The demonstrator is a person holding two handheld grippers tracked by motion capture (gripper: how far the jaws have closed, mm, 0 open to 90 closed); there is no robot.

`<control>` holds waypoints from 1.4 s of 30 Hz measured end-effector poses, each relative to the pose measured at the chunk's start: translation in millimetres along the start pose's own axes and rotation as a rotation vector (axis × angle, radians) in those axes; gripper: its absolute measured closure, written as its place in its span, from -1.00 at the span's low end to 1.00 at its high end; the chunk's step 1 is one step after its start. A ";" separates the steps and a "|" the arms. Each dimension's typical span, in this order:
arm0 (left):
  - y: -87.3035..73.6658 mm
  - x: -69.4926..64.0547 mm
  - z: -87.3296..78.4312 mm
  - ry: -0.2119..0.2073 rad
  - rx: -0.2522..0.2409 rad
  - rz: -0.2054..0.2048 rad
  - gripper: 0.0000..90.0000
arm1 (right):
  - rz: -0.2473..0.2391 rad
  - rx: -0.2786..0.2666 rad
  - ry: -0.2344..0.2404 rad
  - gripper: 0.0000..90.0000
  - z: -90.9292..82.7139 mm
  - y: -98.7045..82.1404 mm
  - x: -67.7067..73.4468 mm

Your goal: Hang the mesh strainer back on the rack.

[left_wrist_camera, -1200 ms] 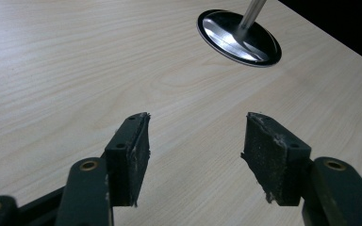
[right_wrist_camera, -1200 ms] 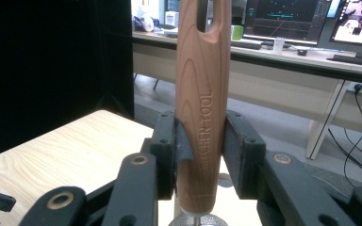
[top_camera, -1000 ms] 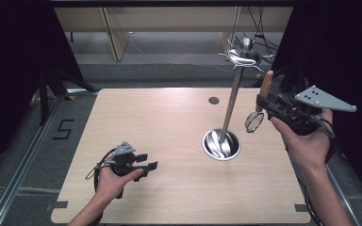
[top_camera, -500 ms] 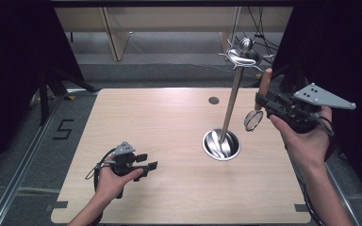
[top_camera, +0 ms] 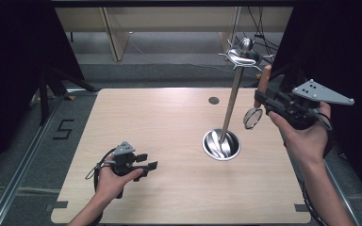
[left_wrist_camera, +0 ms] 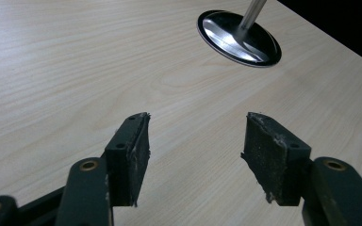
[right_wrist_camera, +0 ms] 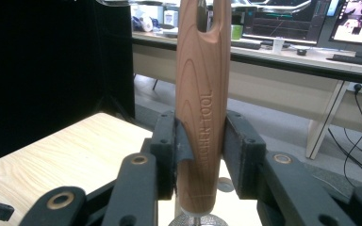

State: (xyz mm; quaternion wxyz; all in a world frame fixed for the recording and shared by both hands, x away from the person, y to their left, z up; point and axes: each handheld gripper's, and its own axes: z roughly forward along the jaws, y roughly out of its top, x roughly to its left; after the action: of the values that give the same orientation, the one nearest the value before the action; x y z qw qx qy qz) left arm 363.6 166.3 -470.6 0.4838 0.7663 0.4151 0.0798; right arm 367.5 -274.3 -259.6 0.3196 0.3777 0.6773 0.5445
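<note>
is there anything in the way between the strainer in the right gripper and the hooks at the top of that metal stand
Nothing visible blocks it. The right gripper holds the strainer by its wooden handle, beside the metal stand, and open air separates it from the hooks. The left gripper sits far off, low over the table.

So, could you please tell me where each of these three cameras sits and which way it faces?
High view: above the person's side, looking forward and down on the table; both forearms, left tongs and right tongs show.
Left gripper view: rides the left tongs, low over the tabletop, jaws apart, facing the stand's round base.
Right gripper view: rides the right tongs, facing desks beyond the table, jaws clamping a wooden handle.
Shared: the high and left gripper views both show the base.
</note>
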 end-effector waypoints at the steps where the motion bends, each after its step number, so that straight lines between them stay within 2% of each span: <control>1: 0.0 0.2 0.2 -0.005 0.001 -0.001 -0.10 | -0.013 -0.009 -0.001 0.52 1.1 0.4 -0.7; 2: 0.1 0.1 0.2 -0.005 0.003 -0.001 -0.11 | 0.003 0.007 0.006 0.52 0.9 0.7 0.3; 9: 0.0 0.2 0.2 -0.006 0.000 -0.001 -0.11 | -0.009 0.008 -0.004 0.52 4.5 1.2 -1.0; 10: -0.1 0.2 0.3 -0.006 0.001 -0.001 -0.11 | 0.011 0.010 -0.009 0.52 5.3 1.1 0.3; 26: 0.0 0.2 -0.1 -0.002 0.000 0.000 -0.11 | 0.012 0.024 -0.014 0.52 14.2 2.3 0.7; 27: 0.1 0.2 -0.2 -0.002 -0.001 0.000 -0.11 | 0.027 0.027 -0.016 0.52 14.6 2.3 2.0; 36: 0.1 0.3 -0.5 -0.002 -0.001 -0.002 -0.10 | 0.012 0.024 -0.020 0.52 22.1 2.4 0.9; 39: 0.3 0.1 -0.4 -0.002 -0.005 -0.005 -0.10 | 0.031 0.036 -0.021 0.52 23.3 2.4 2.0; 41: 0.3 0.6 -0.7 -0.001 -0.002 0.000 -0.11 | 0.031 0.035 -0.023 0.52 24.5 2.3 2.0; 42: 0.3 0.8 -0.7 0.000 -0.002 0.003 -0.11 | -0.001 0.016 -0.029 0.52 26.1 1.9 -0.2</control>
State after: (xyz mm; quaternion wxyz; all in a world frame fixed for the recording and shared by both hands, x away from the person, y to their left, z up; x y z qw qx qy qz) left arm 363.9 167.3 -470.3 0.4844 0.7665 0.4139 0.0806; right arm 389.9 -261.3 -263.0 0.3269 0.3876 0.6770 0.5334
